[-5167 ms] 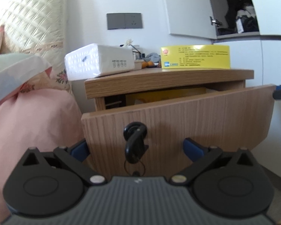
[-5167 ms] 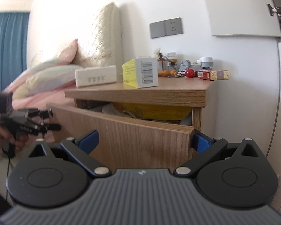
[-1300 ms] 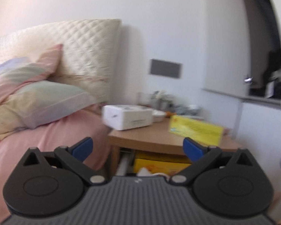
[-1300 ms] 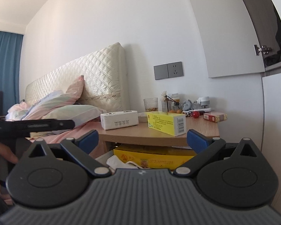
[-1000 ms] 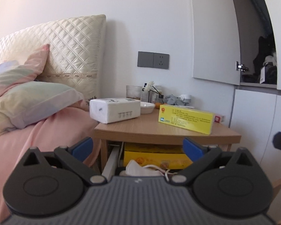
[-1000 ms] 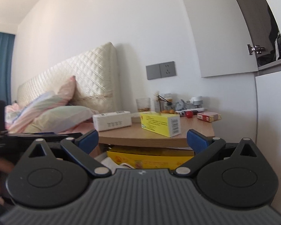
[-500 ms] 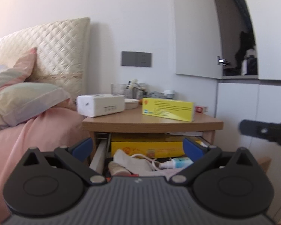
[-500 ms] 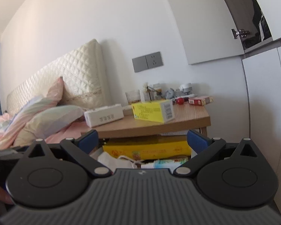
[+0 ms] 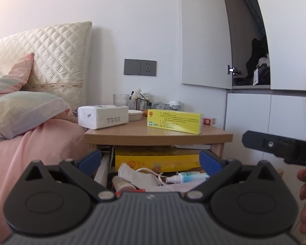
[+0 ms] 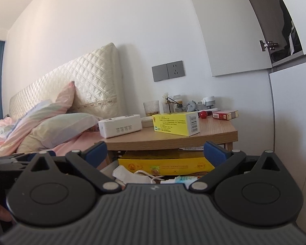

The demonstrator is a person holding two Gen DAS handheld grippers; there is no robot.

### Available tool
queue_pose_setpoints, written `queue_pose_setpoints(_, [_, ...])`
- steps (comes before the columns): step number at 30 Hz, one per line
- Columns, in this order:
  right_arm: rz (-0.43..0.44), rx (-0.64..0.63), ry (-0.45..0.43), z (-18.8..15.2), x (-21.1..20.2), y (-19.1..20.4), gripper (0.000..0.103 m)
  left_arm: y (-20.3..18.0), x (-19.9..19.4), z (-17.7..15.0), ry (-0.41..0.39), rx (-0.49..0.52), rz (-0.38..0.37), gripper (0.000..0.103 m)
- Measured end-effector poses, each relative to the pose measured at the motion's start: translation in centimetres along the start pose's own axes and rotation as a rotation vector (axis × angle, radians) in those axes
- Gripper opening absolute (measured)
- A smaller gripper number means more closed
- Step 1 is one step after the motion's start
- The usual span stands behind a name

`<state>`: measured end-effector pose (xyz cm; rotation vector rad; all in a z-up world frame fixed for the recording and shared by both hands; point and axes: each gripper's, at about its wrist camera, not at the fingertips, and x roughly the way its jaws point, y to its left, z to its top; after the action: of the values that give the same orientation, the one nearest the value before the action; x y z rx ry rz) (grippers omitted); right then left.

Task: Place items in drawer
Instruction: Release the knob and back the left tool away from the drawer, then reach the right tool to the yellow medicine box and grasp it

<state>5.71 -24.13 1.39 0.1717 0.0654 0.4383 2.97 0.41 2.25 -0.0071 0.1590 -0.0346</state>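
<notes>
My left gripper (image 9: 150, 161) spread, empty; my right gripper (image 10: 156, 153) spread, empty. Yellow box (image 9: 174, 120) and tissue pack (image 9: 103, 116) on bench (image 9: 157, 135). Drawer (image 9: 101, 169) below open, cluttered.

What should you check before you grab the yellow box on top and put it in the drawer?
1. Drawer open: ok. The drawer is pulled out under the nightstand.
2. Left gripper open and empty: ok, jaws spread wide, nothing between them.
3. Right gripper open and empty: ok, same.
4. Yellow box free to lift: ok. It lies flat on the tabletop with nothing on top; the tissue pack sits apart from it.
5. Room in the drawer: cannot tell. A big yellow carton, a white cloth and a spray bottle already lie inside.
6. Gripper lined up with the box: not ok, both sit lower, facing the drawer.
</notes>
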Motion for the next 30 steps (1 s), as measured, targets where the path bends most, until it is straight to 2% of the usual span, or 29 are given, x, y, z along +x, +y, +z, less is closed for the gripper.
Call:
queue_pose_setpoints(6, [0.005,-0.013,-0.008,-0.1,-0.2,0.5,0.103,0.3,-0.9,0.3,-0.019,-0.039,-0.029,0.103])
queue_pose_setpoints(11, [0.011,-0.018,-0.020,-0.1,-0.2,0.7,0.103,0.0,-1.1,0.3,-0.022,-0.008,-0.026,0.103])
queue_pose_setpoints(24, [-0.013,0.013,-0.031,-0.2,-0.2,0.4,0.103,1.2,-1.7,0.0,-0.009,-0.004,-0.053,0.103])
queue_pose_setpoints(30, [0.020,0.051,-0.056,-0.1,-0.4,-0.4,0.103,1.8,-2.0,-0.2,-0.008,0.000,-0.069,0.103])
